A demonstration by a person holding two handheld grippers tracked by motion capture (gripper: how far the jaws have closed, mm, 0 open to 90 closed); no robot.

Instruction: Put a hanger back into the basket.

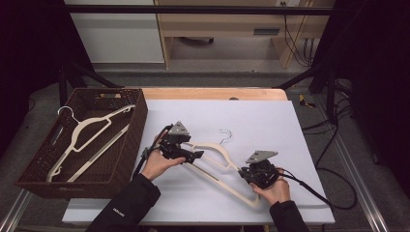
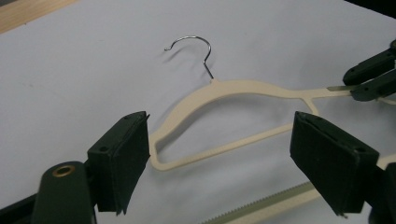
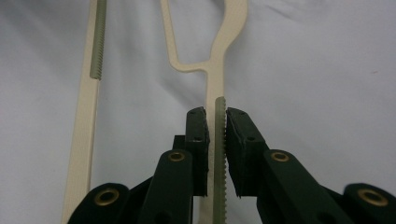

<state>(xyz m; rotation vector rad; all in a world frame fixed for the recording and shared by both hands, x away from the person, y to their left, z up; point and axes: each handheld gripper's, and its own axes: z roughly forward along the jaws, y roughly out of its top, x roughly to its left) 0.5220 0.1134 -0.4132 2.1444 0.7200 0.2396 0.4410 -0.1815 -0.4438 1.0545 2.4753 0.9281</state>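
Hanger (image 1: 217, 159) steadied | our right gripper (image 1: 252, 173) clamped its arm at four o'clock; left gripper (image 1: 193, 155) gaped, ready for the other arm

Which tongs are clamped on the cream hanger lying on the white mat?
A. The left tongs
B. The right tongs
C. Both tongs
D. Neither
B: the right tongs pinch the shoulder arm of the cream hanger between their pads, while the left tongs stand wide open above the mat with nothing pressed between them.
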